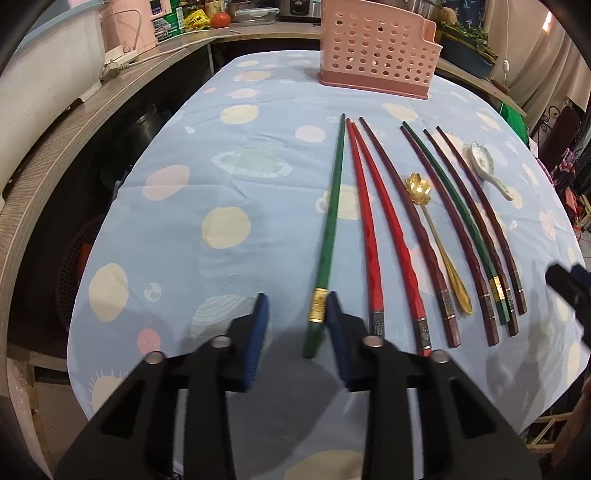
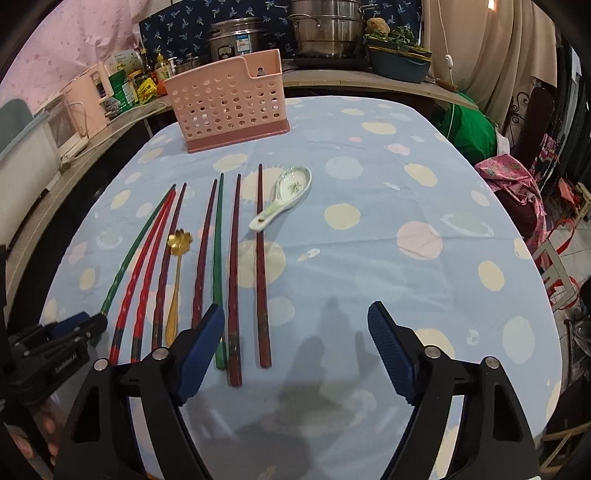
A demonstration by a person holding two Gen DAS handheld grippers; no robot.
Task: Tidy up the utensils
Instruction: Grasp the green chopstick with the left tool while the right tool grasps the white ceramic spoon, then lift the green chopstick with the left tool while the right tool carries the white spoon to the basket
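Our left gripper (image 1: 295, 314) has its jaws narrowed around the handle end of the leftmost green chopstick (image 1: 328, 221) — only the right pad seems to touch it. Our right gripper (image 2: 295, 325) hangs wide with nothing between its jaws, beside the remaining chopsticks on the tablecloth (image 2: 369, 258). The pink caddy (image 2: 229, 107) stands beyond them.

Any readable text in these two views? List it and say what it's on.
"GenRobotAI": white print on the left tongs' black body, right wrist view; small, last letters unsure.
Rice cooker blue-white label: too small to read.
Green boxes and yellow packet on the counter: print blurred.
Chopstick bands, e.g. the gold one on the green chopstick: embossed marks, not legible.
Nothing else readable.
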